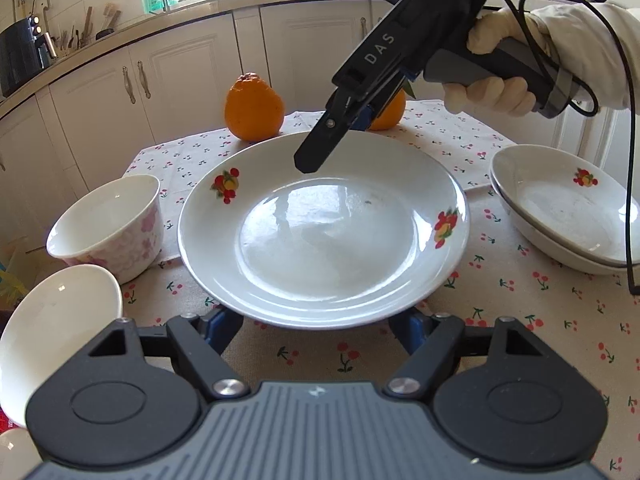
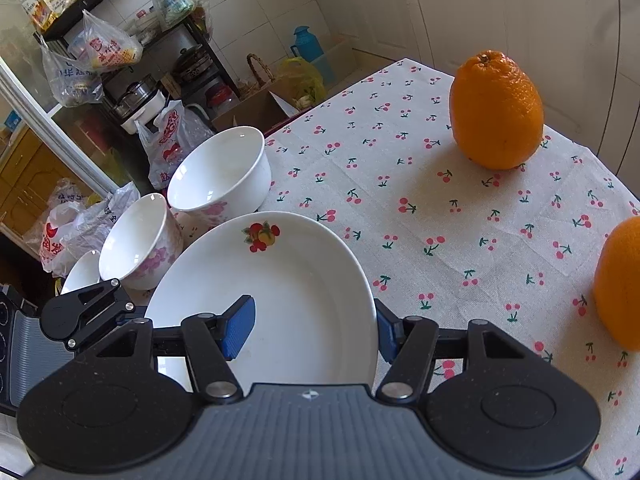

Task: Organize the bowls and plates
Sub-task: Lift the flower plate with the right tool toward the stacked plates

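A white plate with fruit prints [image 1: 324, 232] lies on the cherry-print tablecloth [image 1: 520, 320]. My left gripper [image 1: 318, 326] is open, its blue pads under the plate's near rim. My right gripper [image 2: 316, 330] is open and straddles the plate's far rim [image 2: 280, 280], one blue pad [image 2: 239, 327] over the plate's well, the other outside the rim; it also shows in the left wrist view [image 1: 308, 164]. Two stacked fruit-print plates [image 1: 568, 208] sit at the right. A pink-flowered bowl [image 1: 108, 228] and a plain white bowl [image 1: 52, 328] stand at the left.
Two oranges [image 2: 496, 112] [image 2: 620, 284] stand on the cloth beyond the plate. Three bowls [image 2: 224, 176] [image 2: 138, 240] [image 2: 82, 272] line the table's left edge in the right wrist view. Kitchen cabinets [image 1: 160, 76] and a cluttered shelf [image 2: 132, 40] lie beyond the table.
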The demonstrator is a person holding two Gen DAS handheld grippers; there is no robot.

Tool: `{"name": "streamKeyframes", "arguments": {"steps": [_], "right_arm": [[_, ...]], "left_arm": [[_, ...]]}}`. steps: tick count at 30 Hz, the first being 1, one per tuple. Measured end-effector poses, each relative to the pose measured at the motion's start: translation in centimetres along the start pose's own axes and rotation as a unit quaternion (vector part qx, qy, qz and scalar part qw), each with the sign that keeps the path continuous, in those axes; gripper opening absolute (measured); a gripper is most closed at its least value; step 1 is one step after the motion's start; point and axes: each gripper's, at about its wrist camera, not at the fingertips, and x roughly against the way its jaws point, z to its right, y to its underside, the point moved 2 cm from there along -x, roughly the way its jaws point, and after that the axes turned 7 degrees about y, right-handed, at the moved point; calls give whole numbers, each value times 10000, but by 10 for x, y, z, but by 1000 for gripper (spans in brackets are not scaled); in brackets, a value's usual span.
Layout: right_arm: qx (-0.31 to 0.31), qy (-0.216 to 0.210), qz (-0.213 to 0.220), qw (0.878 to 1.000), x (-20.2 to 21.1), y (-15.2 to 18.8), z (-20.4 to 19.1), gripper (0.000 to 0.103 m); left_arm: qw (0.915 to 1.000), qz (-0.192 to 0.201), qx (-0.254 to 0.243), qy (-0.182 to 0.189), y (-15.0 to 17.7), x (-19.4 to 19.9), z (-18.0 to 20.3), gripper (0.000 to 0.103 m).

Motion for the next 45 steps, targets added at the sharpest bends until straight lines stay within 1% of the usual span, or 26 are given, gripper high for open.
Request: {"name": "streamKeyframes", "arguments": {"steps": [11, 17, 26, 35, 45], "right_arm": [[-86, 185, 96, 9997, 29, 23, -17, 67], [-189, 325, 134, 9992, 45, 44, -25, 67], [-383, 561, 334, 9971, 78, 76, -34, 67], [-657, 815, 555, 9930, 110, 112, -34, 67], [-1069, 1168, 654, 9852, 137, 154, -21, 67]], "left_arm": [[9993, -17, -309, 223, -3, 23, 15, 79], [9981, -57, -474, 387, -3, 35, 28, 79], [9953, -23, -711, 654, -6, 48, 52, 79], [9900, -29, -989, 1005, -9, 49, 77, 79], [9809, -70, -1292, 1454, -16, 35, 105, 79]]}}
